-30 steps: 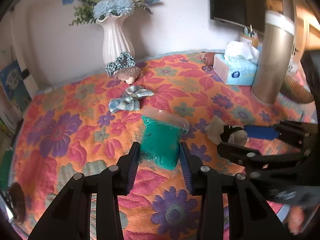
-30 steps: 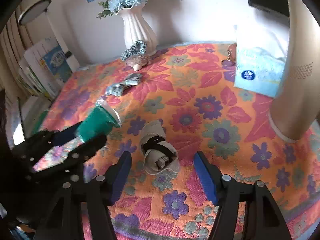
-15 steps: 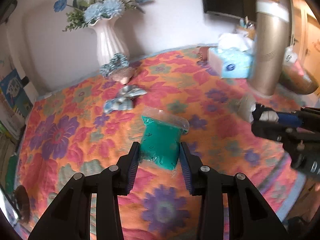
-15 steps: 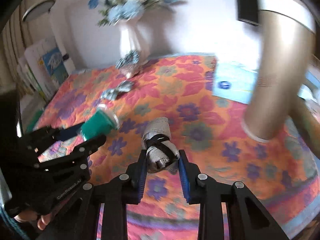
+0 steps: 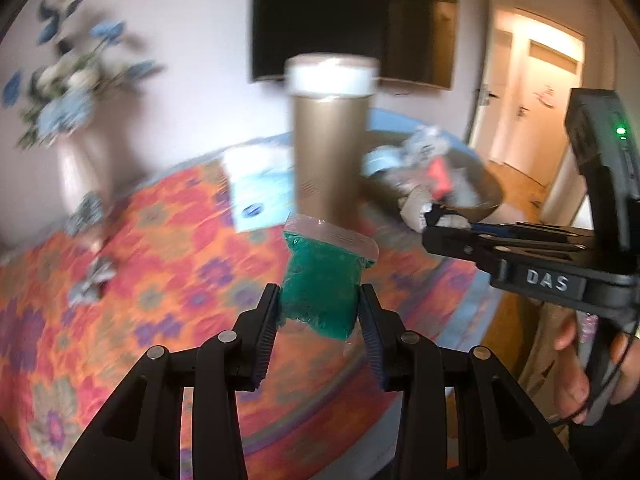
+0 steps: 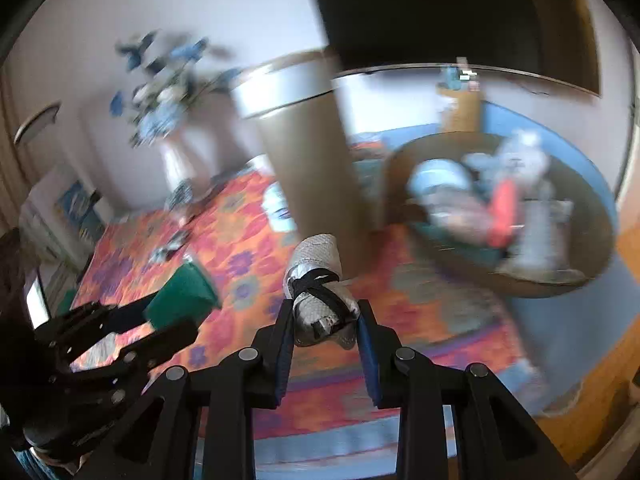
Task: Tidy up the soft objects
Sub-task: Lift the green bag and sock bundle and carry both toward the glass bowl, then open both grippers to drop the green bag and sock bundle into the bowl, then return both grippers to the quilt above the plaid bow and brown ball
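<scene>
Both grabs were done: left gripper (image 5: pixel 319 312) clamped the green bag (image 5: pixel 322 284), right gripper (image 6: pixel 324 326) squeezed the rolled bundle (image 6: pixel 318 284). Basket (image 6: pixel 404 160), right of frame, looked half full; drop-off remained.

Beyond the fingers, a pale wall (image 5: pixel 192 40) carries a dark screen (image 5: pixel 352 20); a sunlit doorway (image 5: pixel 536 92) opens at the right.
</scene>
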`<state>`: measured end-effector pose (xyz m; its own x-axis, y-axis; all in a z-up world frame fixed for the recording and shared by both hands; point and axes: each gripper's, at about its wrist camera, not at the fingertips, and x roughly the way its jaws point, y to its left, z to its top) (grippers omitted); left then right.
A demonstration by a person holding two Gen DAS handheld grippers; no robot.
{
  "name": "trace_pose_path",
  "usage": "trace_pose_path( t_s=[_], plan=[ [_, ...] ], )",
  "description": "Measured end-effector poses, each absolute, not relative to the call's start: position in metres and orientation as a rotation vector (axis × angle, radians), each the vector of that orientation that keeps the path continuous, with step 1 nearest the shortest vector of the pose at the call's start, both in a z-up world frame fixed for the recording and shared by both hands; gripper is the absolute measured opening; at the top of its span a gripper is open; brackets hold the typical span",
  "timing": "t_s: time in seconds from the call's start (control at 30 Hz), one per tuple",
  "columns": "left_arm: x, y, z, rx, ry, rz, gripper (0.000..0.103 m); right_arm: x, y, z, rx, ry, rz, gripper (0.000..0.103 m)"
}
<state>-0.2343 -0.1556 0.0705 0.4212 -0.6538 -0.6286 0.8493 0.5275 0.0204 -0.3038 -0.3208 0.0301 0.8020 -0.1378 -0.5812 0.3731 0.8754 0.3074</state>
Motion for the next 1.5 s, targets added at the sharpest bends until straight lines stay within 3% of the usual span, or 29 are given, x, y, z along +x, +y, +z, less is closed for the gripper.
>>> trace_pose_path(
  t_s=[0.33,0.7,0.8,0.83,0.87,0.9,1.23,1.5],
  plan=[
    [-0.269,-0.253,0.090,0.439,0.533,-1.089,0.036,-0.340,-0.417,0.053,0.524,0.483,-0.360,0.029],
    [-0.256,-0.356,0.084,0.469,0.485,-1.029,0.036,-0.251,-0.517,0.094,0.441,0.579,-0.376,0.029],
    [-0.255,-0.373,0.078,0.495,0.443,-0.997,0.044,-0.235,-0.540,0.089,0.478,0.620,-0.395,0.038],
    [-0.255,-0.376,0.075,0.496,0.435,-0.993,0.058,-0.231,-0.545,0.087,0.497,0.632,-0.388,0.056],
    [-0.257,-0.378,0.073,0.505,0.431,-0.983,0.069,-0.231,-0.551,0.085,0.521,0.624,-0.384,0.060],
    [-0.258,-0.381,0.070,0.519,0.430,-0.976,0.072,-0.232,-0.553,0.085,0.527,0.614,-0.382,0.060],
    [-0.299,-0.350,0.069,0.582,0.289,-1.026,0.075,-0.270,-0.534,0.093,0.531,0.557,-0.383,0.060],
    [-0.309,-0.252,0.101,0.483,0.280,-1.016,0.077,-0.330,-0.469,0.103,0.494,0.430,-0.300,0.061]
  ],
)
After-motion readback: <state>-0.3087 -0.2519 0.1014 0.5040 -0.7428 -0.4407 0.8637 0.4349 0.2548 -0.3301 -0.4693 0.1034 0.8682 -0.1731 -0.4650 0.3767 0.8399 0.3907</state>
